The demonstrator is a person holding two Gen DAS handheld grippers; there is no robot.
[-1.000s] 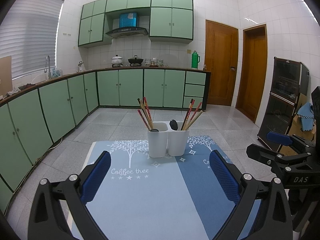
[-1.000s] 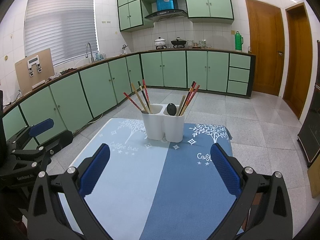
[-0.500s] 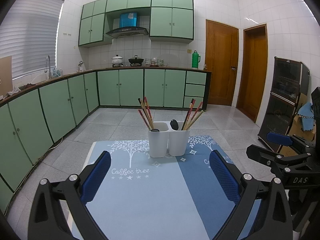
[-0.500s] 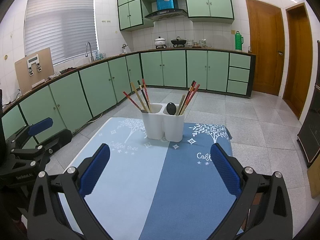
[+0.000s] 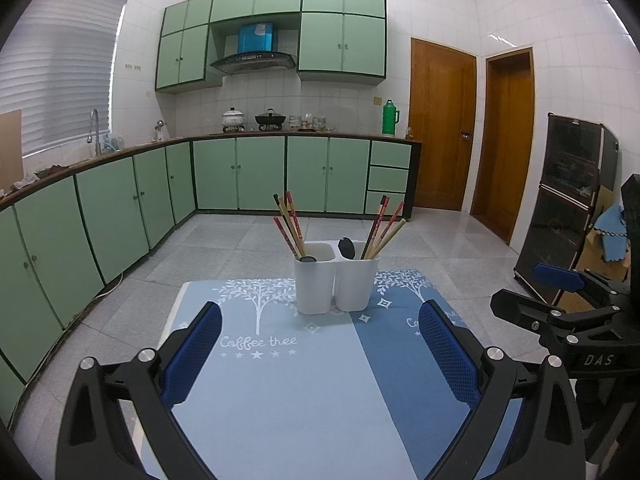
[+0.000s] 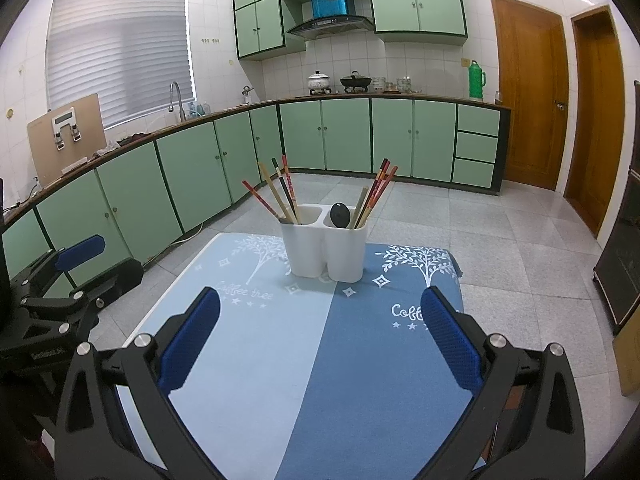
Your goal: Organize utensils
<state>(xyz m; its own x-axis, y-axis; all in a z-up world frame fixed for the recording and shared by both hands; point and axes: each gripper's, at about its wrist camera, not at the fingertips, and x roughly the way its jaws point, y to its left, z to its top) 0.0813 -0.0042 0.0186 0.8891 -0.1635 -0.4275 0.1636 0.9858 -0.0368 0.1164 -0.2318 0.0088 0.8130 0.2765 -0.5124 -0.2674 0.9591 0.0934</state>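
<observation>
I see the white two-cup holder (image 5: 336, 278) standing upright near the far edge of the worktop (image 5: 280, 408), on the blue two-tone cloth, at the seam where pale blue meets darker blue. Its left cup holds a fan of chopsticks (image 5: 289, 224) leaning left; the right cup holds another bunch (image 5: 383, 227) leaning right, with a dark spoon (image 5: 346, 248) between them. A second dark spoon end (image 5: 308, 258) shows at the rim of the left cup. No utensil lies loose on the cloth, so everything in sight already sits in the holder. That fits a sorted set, or equally one waiting to be re-sorted between cups; I can't tell which.

My left gripper (image 5: 320, 354) and right gripper (image 6: 320, 346) both hover over the near cloth, well short of the holder, jaws spread wide with nothing between them. I judge this a standoff pose: it keeps the tall sticks clear.

There is open cloth ahead of both grippers. The holder sits close to the far edge, so pushing it forward risks a tip onto the floor.
</observation>
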